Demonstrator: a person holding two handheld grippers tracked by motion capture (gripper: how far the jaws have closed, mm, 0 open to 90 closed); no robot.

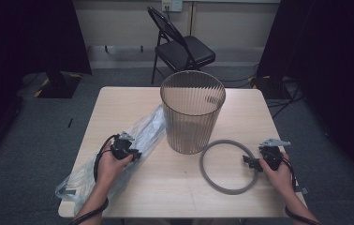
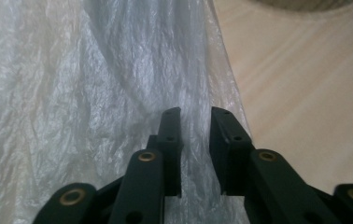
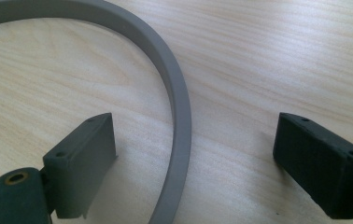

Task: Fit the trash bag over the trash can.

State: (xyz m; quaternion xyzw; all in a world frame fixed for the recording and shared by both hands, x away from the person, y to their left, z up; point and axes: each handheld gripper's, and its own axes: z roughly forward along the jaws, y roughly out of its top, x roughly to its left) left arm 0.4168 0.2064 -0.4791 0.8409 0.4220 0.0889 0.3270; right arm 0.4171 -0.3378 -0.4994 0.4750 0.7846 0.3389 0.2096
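Note:
A crumpled clear plastic bag lies along the left side of the wooden table. My left gripper rests on it. In the left gripper view the jaws stand close together with a fold of the bag pinched in the narrow gap. A grey ring lies flat to the right of a ribbed translucent bin. My right gripper is at the ring's right edge, open. In the right gripper view it straddles the ring's band, with neither pad touching it.
The bin stands upright at the middle back of the table, between the two grippers. A black folding chair stands behind the table. Cables lie on the floor at the right. The bag's end hangs over the table's front left corner.

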